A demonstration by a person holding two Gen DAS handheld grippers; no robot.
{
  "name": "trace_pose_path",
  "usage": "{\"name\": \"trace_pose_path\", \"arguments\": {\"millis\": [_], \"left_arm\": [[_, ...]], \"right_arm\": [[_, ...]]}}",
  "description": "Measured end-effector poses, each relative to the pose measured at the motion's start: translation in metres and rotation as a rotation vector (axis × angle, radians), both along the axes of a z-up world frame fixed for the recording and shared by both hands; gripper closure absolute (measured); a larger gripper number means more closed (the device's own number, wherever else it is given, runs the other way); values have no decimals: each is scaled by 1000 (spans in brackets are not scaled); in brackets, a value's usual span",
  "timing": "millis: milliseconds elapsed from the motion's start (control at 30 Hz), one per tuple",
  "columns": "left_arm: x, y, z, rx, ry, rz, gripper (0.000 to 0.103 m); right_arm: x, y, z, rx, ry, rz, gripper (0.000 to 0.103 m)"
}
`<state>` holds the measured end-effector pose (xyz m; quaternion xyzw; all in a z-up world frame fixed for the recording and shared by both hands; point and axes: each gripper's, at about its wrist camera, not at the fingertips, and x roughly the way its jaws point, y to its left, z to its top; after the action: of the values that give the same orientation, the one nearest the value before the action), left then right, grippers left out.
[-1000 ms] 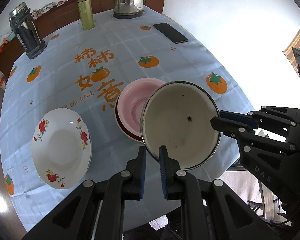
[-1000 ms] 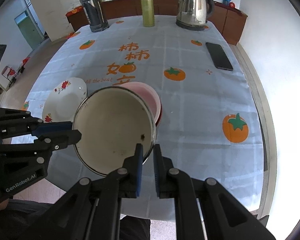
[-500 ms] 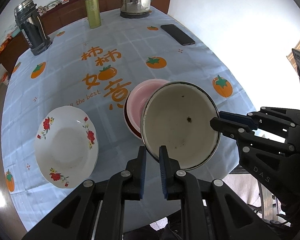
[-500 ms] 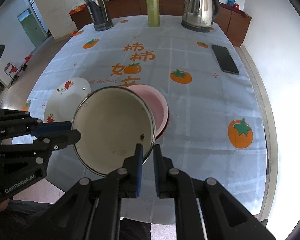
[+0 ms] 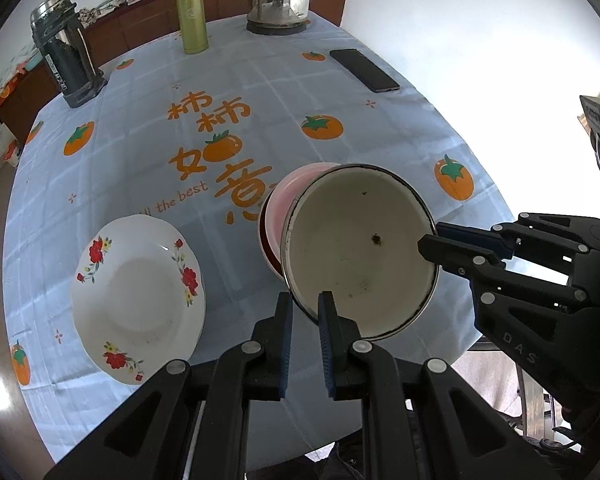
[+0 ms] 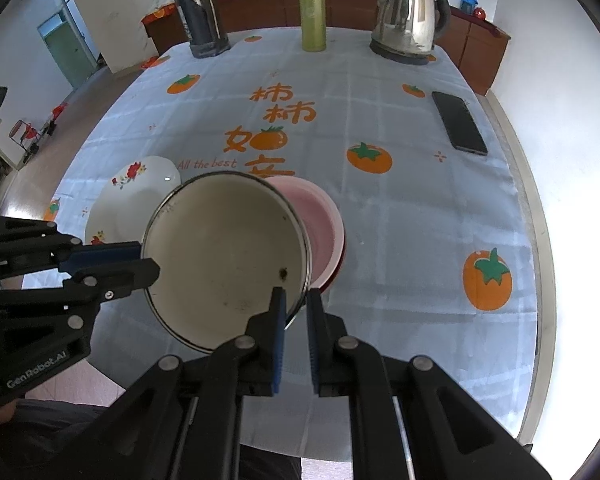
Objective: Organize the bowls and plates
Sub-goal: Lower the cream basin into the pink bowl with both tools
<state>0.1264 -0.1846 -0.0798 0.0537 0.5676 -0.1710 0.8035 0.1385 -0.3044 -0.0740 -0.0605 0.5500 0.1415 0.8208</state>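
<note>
I hold the cream enamel bowl in the air at the near edge of the counter, tilted, its mouth toward me. My left gripper is clamped on its near-left rim and my right gripper on its near-right rim. Just behind it sits the pink bowl, nested in a dark red one. To the left lies the white flowered plate. Far across the blue persimmon cloth stand a kettle, a green flask and a dark thermos; a phone lies far right.
</note>
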Motion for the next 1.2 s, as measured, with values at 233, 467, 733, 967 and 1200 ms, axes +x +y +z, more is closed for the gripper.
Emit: {"name": "trace_pose_path", "arguments": {"millis": [233,467,733,967,1200], "left_arm": [[3,0,-3,4,5,2,89],[7,0,-6,11,12,1,89],[13,0,-13,15,28,4,89],[16,0,-17,14,34,9,89],[20,0,-23,15,40,16,89]], "right_arm": [[5,1,-3,-3,6,7,93],[10,1,-7,-1,18,6,93],[15,1,-13,3,32,2,93],[18,2,-15,3,37,5,93],[23,2,-20,-1,47,5,93]]}}
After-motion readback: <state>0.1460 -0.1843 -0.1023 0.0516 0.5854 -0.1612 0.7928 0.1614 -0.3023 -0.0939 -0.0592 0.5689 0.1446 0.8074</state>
